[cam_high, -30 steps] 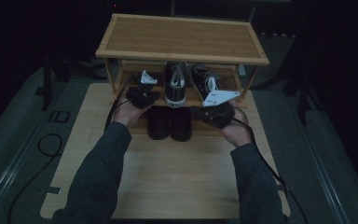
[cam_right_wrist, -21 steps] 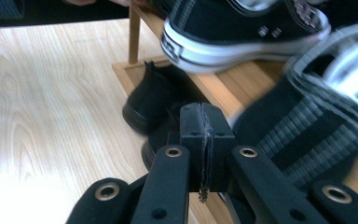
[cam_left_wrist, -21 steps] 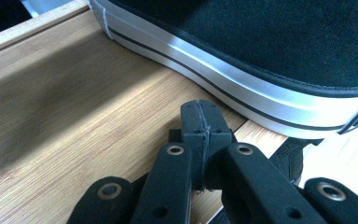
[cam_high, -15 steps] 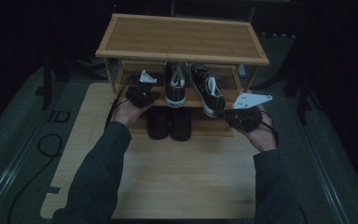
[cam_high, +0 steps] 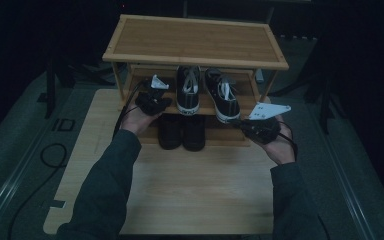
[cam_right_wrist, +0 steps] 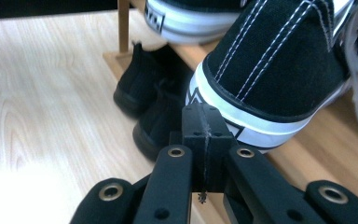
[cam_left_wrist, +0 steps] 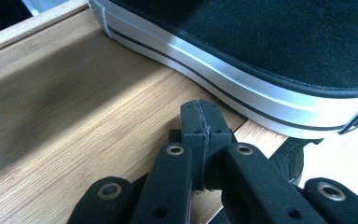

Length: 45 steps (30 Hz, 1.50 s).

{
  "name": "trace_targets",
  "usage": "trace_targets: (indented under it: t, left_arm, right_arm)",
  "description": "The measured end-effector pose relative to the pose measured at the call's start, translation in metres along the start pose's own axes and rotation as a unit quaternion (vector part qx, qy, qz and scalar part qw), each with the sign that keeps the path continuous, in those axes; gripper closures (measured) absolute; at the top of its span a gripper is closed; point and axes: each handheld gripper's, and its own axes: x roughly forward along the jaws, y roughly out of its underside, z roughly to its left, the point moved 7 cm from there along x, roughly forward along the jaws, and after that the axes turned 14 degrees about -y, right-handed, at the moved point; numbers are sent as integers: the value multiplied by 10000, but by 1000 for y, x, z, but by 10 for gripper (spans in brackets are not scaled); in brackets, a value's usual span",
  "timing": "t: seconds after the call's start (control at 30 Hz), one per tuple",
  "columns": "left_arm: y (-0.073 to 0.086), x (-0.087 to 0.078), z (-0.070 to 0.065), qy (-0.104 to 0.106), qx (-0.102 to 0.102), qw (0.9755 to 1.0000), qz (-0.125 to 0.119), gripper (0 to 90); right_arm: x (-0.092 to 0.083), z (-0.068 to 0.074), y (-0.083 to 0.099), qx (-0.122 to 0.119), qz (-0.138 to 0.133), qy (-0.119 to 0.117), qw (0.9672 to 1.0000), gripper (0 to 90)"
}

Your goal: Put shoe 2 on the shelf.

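Observation:
A wooden shoe rack (cam_high: 195, 42) holds two black sneakers with white soles on its middle shelf, one on the left (cam_high: 188, 92) and one on the right (cam_high: 222, 97). My left gripper (cam_high: 160, 102) is shut and empty over the shelf's left part, beside the left sneaker. In the left gripper view its tips (cam_left_wrist: 200, 119) lie just short of the white sole (cam_left_wrist: 242, 88). My right gripper (cam_high: 245, 125) is shut and empty near the right sneaker's heel. In the right gripper view its tips (cam_right_wrist: 204, 123) point at that heel (cam_right_wrist: 242, 126), a small gap apart.
Two plain black shoes (cam_high: 171, 131) (cam_high: 194, 132) stand under the middle shelf, also seen in the right gripper view (cam_right_wrist: 140, 88). The rack stands on a pale wooden board (cam_high: 190, 185). Dark cables (cam_high: 50, 155) and stand legs lie on the grey floor around it.
My right gripper has moved to the right and slightly toward me, away from the right sneaker's heel. The left gripper has stayed beside the left sneaker.

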Motion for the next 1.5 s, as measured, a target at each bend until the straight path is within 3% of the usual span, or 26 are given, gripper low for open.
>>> trace_targets:
  t: [0.37, 0.43, 1.5]
  left_arm:
    - [1, 0, 0, 34, -39, 10000, 2, 900]
    - [1, 0, 0, 34, -53, 10000, 3, 900]
    - [1, 0, 0, 55, -76, 10000, -17, 900]
  right_arm:
    - [18, -2, -7, 15, -76, 101, 9999, 900]
    - [19, -4, -9, 20, -70, 216, 9997, 900]
    - [58, -2, -28, -30, -35, -150, 9999, 900]
